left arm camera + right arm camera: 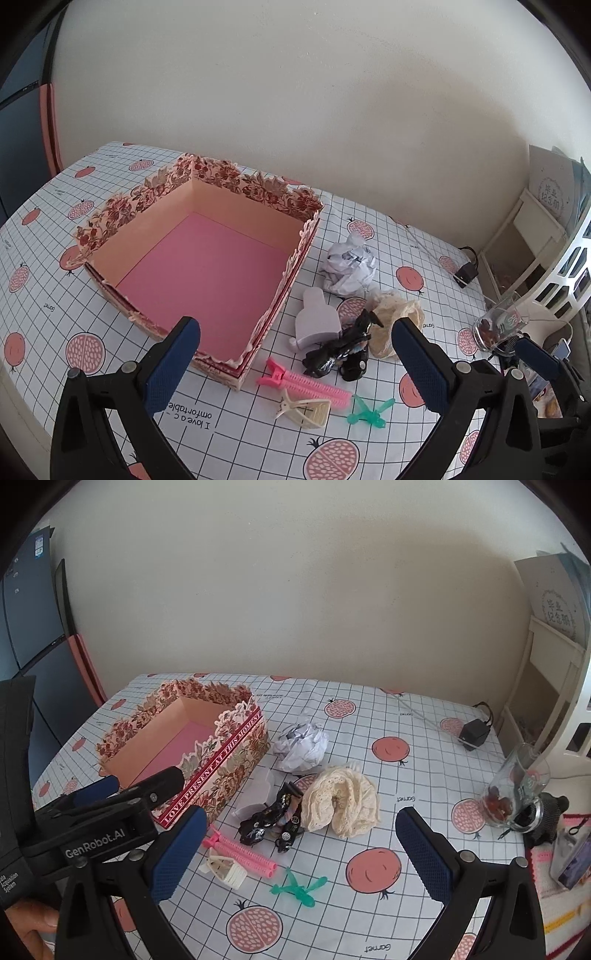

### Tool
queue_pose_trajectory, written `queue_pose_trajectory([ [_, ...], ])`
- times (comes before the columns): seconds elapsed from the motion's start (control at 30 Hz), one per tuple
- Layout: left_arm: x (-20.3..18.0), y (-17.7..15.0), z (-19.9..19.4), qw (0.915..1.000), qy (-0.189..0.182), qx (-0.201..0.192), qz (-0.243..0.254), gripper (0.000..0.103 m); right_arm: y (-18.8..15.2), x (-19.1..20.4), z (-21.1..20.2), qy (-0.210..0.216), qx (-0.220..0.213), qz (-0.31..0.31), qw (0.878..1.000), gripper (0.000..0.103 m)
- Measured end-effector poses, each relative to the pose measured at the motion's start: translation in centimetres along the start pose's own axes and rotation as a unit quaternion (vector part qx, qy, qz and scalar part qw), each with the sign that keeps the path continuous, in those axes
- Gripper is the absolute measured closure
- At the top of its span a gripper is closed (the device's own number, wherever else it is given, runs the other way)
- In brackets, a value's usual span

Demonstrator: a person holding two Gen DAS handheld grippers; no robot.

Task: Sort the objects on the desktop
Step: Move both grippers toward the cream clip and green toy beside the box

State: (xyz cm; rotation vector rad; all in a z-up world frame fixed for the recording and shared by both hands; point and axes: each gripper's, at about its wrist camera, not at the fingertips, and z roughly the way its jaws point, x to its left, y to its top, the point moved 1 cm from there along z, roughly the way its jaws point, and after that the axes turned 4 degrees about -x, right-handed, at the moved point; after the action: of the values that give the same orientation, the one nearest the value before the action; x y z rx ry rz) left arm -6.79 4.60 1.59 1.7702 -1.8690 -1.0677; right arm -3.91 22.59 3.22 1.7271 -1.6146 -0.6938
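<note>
The right gripper hung wide open above the near edge of the gridded pomegranate-print tablecloth. An open floral cardboard box with a pink floor sat toward the left edge. Beside it lay a crumpled white paper ball, a cream lace cloth bundle, a black toy car, a pink hair roller clip, a cream hair claw and a green plastic dragonfly. The left gripper reached in from the left, its jaws apart.

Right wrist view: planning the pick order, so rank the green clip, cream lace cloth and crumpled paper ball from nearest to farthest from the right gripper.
From the right gripper:
1. Green clip, just below, nearest.
2. Cream lace cloth, mid-table.
3. Crumpled paper ball, beside the box, farthest.
</note>
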Motion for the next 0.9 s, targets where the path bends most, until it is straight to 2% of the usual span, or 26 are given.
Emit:
queue_pose_trajectory([
  [0.23, -0.9, 1.5, 1.1, 0.9998, -0.010, -0.004, -0.015, 0.000, 1.0, -2.0, 1.1, 0.022, 0.003, 0.044, 0.999, 0.000],
  [0.4, -0.9, 0.3, 3.0, 0.9995, -0.019, 0.021, -0.013, 0.000, -0.2, -2.2, 2.1, 0.015, -0.007, 0.030, 0.999, 0.000],
  [0.53, -0.7, -1.5, 4.7, 0.9985, -0.011, 0.053, -0.009, 0.000, -2.1, -3.0, 4.1, 0.031, 0.030, 0.037, 0.998, 0.000],
  [0.67, -1.6, -2.8, 5.2, 0.9970, 0.030, 0.055, 0.046, 0.000, -4.2, -3.6, 5.5, 0.039, 0.070, 0.051, 0.995, 0.000],
  [0.73, -1.8, -3.2, 5.0, 0.9959, 0.044, 0.052, 0.059, 0.000, -5.1, -4.1, 5.8, 0.048, 0.082, 0.068, 0.993, 0.000],
  [0.83, -1.6, -3.3, 4.1, 0.9963, 0.038, 0.052, 0.058, 0.000, -5.5, -4.2, 5.2, 0.053, 0.082, 0.078, 0.992, 0.000],
  [0.9, -1.6, -3.0, 2.8, 0.9979, 0.029, 0.031, 0.050, 0.000, -5.1, -4.1, 4.1, 0.057, 0.062, 0.079, 0.993, 0.000],
])
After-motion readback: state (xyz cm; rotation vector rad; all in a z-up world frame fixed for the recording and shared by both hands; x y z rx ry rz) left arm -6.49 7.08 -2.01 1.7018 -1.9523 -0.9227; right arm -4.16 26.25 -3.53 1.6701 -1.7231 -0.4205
